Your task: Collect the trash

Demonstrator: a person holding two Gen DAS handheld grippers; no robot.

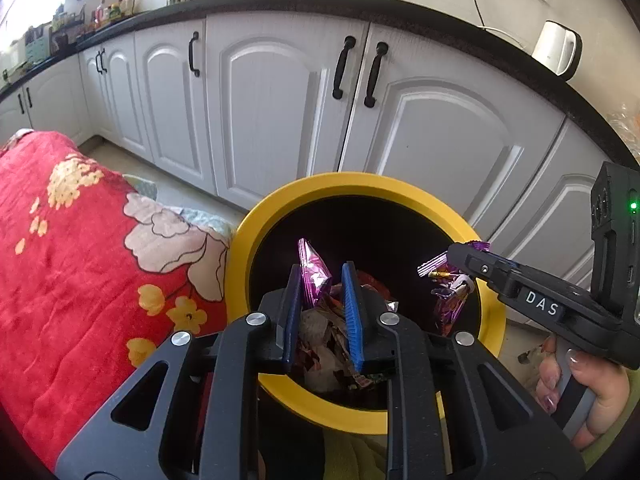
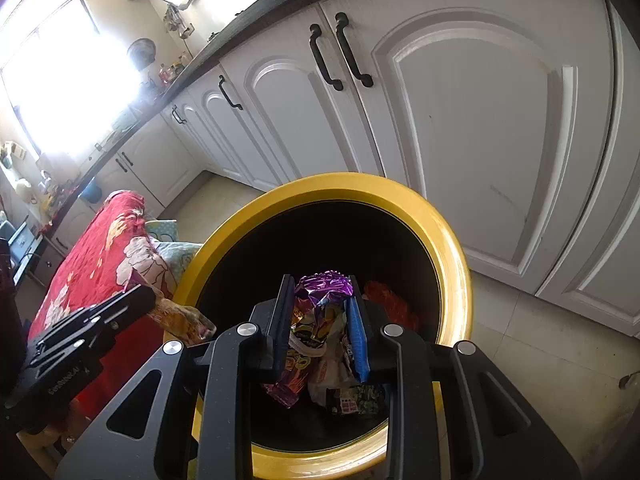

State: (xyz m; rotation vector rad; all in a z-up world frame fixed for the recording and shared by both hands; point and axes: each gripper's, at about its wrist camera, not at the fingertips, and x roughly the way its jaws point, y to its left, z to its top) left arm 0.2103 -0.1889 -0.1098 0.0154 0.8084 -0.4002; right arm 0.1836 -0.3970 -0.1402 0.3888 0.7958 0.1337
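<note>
A black bin with a yellow rim stands on the floor and holds several crumpled wrappers. My left gripper hangs over the bin; a shiny pink-purple wrapper sits against its left finger, with a gap to the right pad. My right gripper is over the bin too, jaws apart, with a purple snack wrapper between them. In the left wrist view the right gripper holds that purple wrapper dangling over the bin's right side.
White cabinet doors with black handles run behind the bin under a dark countertop. A red floral blanket covers furniture left of the bin. A white kettle stands on the counter. Tiled floor lies to the right.
</note>
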